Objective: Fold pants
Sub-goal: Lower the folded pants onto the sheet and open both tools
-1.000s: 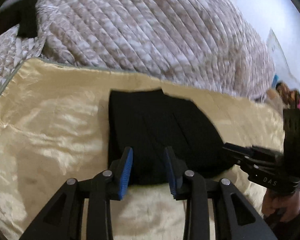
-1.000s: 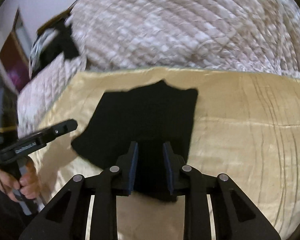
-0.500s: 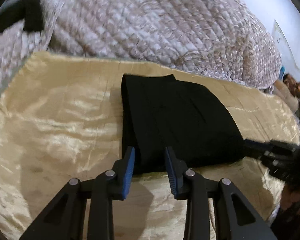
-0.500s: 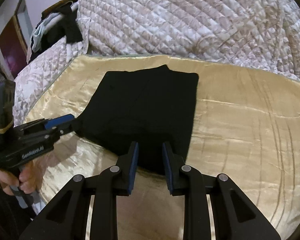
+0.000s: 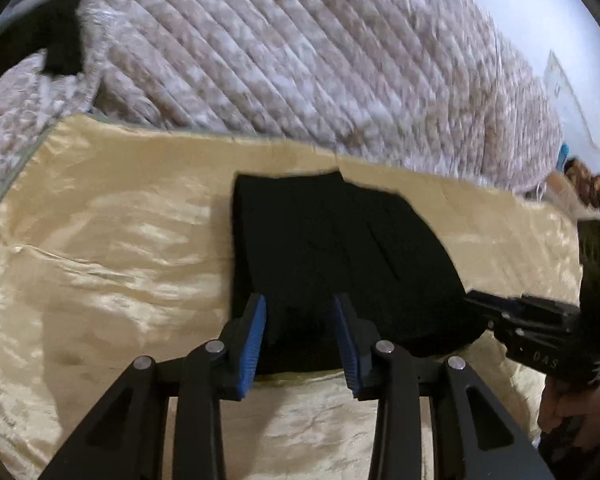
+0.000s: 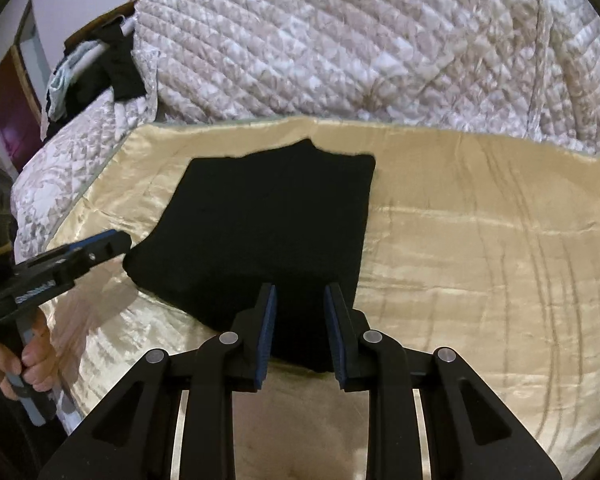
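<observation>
On the gold satin cover lie the black pants, already folded into a compact, nearly square packet, with its far edge close to the quilted blanket behind it. Half a second ago the left gripper looked at the packet more from the side; now it faces the near edge straight, and the packet itself keeps the same shape and place. Both claws are spread, with only the dark cloth seen in the gap between the blue pads, and neither pinches anything. The right gripper hovers at the near right corner of the pants, the left one at the near left part. I judge that the folding is nearly finished, and only one more fold or a small smoothing may remain.
</observation>
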Available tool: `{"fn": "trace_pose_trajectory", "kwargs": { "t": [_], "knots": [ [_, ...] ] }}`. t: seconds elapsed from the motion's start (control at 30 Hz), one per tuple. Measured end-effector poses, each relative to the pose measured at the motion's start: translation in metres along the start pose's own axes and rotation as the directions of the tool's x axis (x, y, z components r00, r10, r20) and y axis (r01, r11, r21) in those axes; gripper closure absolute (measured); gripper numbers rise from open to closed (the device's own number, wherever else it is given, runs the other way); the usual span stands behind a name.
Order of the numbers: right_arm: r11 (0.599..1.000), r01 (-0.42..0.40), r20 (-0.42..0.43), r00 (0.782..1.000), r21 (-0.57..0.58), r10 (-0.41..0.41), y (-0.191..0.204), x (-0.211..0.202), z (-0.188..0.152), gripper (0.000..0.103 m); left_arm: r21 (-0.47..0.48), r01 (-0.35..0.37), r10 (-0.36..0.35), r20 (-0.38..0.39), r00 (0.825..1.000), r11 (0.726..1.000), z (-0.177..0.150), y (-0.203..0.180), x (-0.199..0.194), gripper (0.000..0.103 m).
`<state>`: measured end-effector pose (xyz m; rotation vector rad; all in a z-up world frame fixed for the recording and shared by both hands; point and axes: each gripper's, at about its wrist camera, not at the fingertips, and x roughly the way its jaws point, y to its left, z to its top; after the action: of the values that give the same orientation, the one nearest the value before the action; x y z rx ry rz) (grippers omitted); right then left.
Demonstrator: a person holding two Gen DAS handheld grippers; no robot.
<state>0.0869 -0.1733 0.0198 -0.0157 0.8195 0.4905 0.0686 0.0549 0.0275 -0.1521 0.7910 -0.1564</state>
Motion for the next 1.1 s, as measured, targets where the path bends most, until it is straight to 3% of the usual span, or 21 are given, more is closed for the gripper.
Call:
{"fn": "trace_pose_trajectory", "kwargs": {
  "t": [0.07,0.2,0.6,0.73,1.1],
  "knots": [
    [1.000,0.017,-0.045,0.999,0.012,-0.016,-0.003,0.014,0.000,0.078,0.009,-0.036,0.036,-0.011,0.999,0.999,-0.001,-0.002,0.006,0.065],
    [0.999,0.001,-0.009,1.000,0.052,0.000,-0.008,0.005,0.006,0.078,0.002,-0.048,0.048,0.006,0.999,0.999,0.002,-0.002,-0.003,0.065],
    [0.999,-0.004,0.035,0.999,-0.038,0.006,0.018,-0.014,-0.004,0.076,0.030,-0.106,0.105,0.039,0.994,0.994,-0.009,-0.014,-0.028,0.064],
    [0.999,0.011,0.049,0.999,-0.049,-0.008,0.022,-0.020,-0.014,0.066,0.027,-0.106,0.105,0.024,0.994,0.994,-0.020,-0.015,-0.030,0.063],
    [0.999,0.035,0.003,0.999,-0.042,-0.035,0.023,-0.021,-0.041,0.066,0.050,-0.134,0.135,-0.020,0.991,0.990,-0.042,-0.016,-0.022,0.055]
  ]
}}
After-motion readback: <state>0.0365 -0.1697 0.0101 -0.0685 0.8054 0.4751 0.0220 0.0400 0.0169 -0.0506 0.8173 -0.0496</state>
